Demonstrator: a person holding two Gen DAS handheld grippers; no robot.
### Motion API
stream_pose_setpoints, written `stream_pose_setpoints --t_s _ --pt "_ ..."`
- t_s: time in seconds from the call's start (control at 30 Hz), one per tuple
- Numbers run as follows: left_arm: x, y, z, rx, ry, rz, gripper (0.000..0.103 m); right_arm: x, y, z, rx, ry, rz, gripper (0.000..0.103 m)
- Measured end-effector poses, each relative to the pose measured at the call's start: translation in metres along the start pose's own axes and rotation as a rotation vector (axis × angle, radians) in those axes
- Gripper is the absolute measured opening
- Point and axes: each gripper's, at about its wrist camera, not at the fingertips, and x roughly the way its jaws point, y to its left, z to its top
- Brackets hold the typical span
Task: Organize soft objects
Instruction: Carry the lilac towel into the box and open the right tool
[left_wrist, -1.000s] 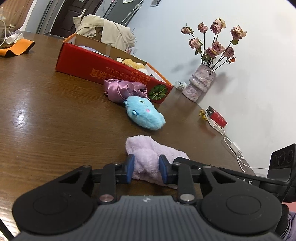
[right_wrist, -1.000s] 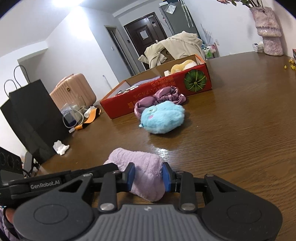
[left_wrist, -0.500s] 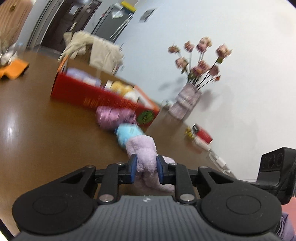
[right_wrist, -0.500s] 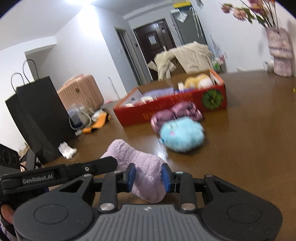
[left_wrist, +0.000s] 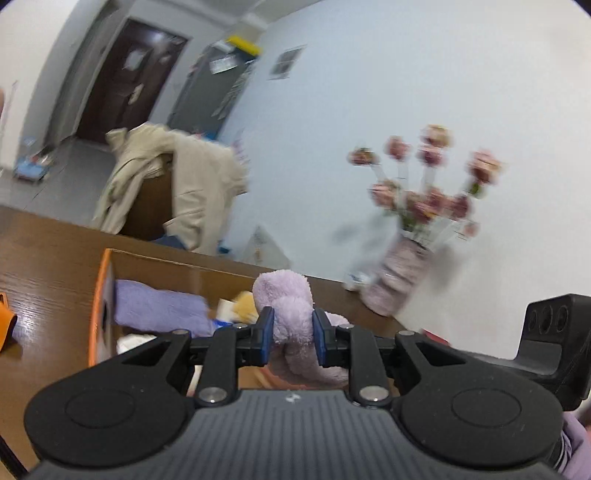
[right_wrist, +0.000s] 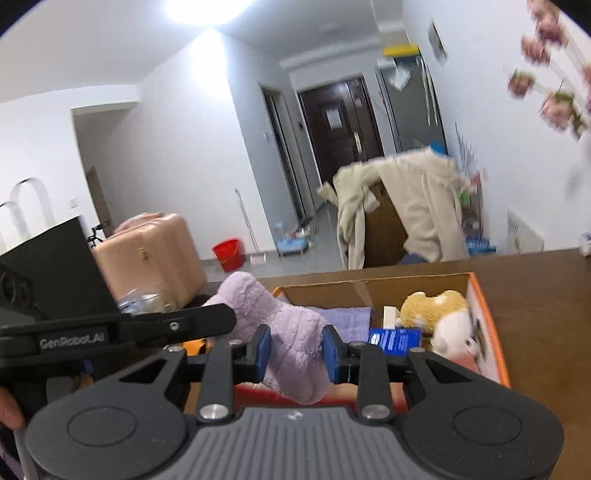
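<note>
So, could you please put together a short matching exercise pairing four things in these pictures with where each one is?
Things:
1. lilac fluffy cloth
2. orange and white plush toy
3. beige coat
4. pink suitcase

Places:
a. draped over a chair beyond the table
b. on the floor by the wall
c. lying inside the cardboard box
d. pinched between the pads of both the left claw and the right claw

Pairs: 1-d, 2-c, 3-a, 4-b
</note>
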Motion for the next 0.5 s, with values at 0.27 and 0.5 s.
stream_pose_setpoints --t_s 0.27,0.5 --pt "0.126 0.081 0.004 -0.110 0.208 0.201 0.024 0.158 -0.049 0.016 0.014 0.262 -0.058 0.027" --pt "0.143 0.100 -0.008 -0.110 0.244 0.242 0.029 0.201 -0.042 0.001 -0.101 0.350 -0.133 0.031"
